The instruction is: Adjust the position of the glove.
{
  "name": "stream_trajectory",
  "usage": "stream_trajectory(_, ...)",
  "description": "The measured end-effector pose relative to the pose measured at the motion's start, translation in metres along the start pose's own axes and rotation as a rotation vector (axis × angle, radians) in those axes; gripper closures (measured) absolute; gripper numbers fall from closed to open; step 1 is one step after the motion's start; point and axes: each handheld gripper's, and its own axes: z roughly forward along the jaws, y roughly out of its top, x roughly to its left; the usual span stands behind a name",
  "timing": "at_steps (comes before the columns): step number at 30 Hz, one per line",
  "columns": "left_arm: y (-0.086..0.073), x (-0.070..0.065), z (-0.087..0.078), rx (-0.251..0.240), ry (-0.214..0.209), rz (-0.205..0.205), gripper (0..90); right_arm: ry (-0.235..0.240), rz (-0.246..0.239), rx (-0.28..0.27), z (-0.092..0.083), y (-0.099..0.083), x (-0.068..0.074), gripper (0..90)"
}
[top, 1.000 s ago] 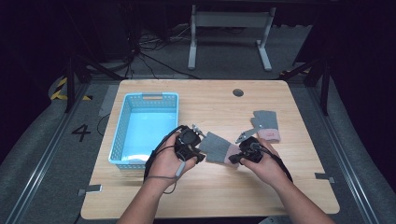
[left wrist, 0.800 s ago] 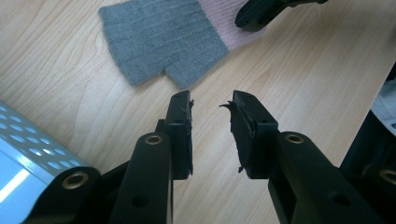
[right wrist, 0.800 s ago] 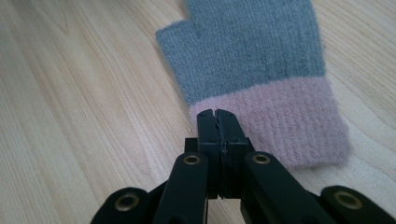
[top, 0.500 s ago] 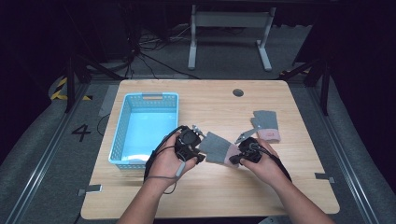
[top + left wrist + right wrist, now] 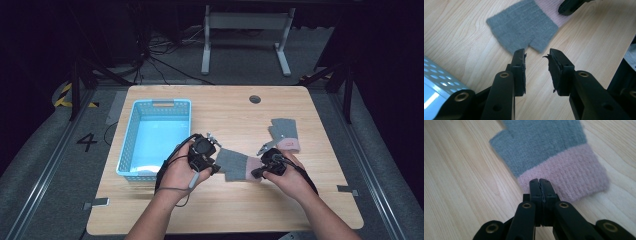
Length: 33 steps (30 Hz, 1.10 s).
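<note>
A grey knit glove [image 5: 235, 162] with a pink cuff lies flat on the wooden table [image 5: 300, 210] between my two grippers. My left gripper [image 5: 214, 167] is at the glove's finger end. In the left gripper view it [image 5: 536, 53] stands open, with its tips just short of the grey fabric [image 5: 524, 25] and nothing between the jaws. My right gripper [image 5: 256, 173] is at the cuff end. In the right gripper view it [image 5: 540, 181] is shut and its tips rest on the edge of the pink cuff [image 5: 566, 175]. No fabric shows between its jaws.
A second grey glove with a pink cuff [image 5: 284, 132] lies behind the right hand. A light blue plastic basket [image 5: 162, 102] stands at the left of the table, close to the left hand. A round cable hole [image 5: 255, 99] sits near the far edge.
</note>
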Motion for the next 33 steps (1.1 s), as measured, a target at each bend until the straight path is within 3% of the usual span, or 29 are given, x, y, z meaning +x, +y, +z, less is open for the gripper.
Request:
stream_trajectory(21, 0.003, 0.001, 0.003, 0.010, -0.006, 0.003, 64.8, 0.000, 0.029, 0.055, -0.015, -0.019, -0.007, 90.0)
stream_trajectory(28, 0.003, 0.002, 0.002, 0.005, -0.008, 0.003, 64.0, 0.002, 0.025, 0.019, -0.022, -0.017, -0.006, 89.9)
stream_trajectory(33, 0.003, 0.001, 0.001, 0.001, -0.008, 0.006, 63.2, -0.018, 0.035, -0.037, -0.033, -0.017, -0.005, 85.5)
